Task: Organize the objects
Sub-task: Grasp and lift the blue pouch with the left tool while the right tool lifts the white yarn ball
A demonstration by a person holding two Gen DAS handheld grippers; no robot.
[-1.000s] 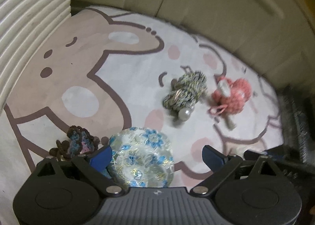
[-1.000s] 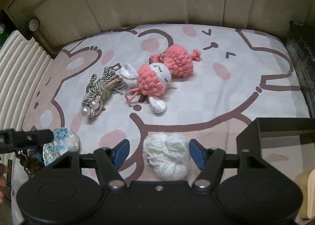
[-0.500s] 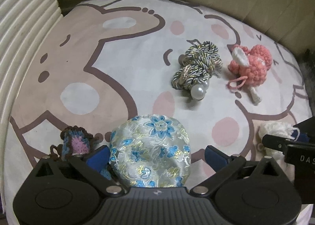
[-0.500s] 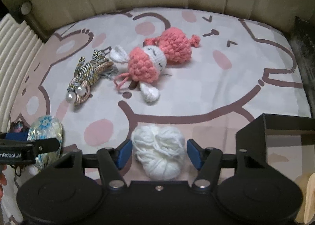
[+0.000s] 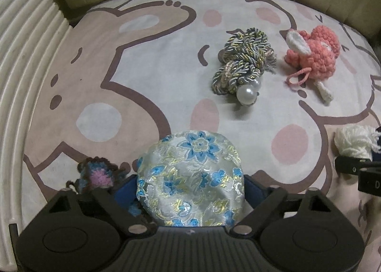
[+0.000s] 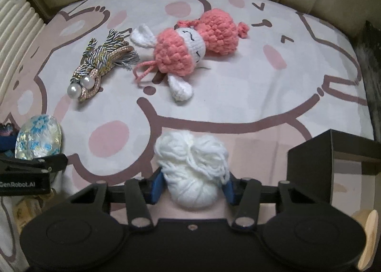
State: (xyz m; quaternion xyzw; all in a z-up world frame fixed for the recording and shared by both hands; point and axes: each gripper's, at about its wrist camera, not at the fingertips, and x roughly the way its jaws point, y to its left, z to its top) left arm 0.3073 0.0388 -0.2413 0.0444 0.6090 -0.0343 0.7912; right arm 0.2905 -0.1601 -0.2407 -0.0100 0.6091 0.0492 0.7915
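Right wrist view: "GenRobot.AI" lettering on left gripper [image 6: 31,153] beside brocade pouch [image 6: 38,137].

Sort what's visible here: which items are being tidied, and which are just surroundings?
Job items:
floral pouch
white yarn ball
pink crochet doll
rope tassel with pearls
small crochet piece

Surroundings:
cartoon mat
black box
ribbed white panel

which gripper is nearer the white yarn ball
Right. The right gripper straddles the white yarn ball, jaws closing on it; the left gripper is off to its left, around the floral pouch.
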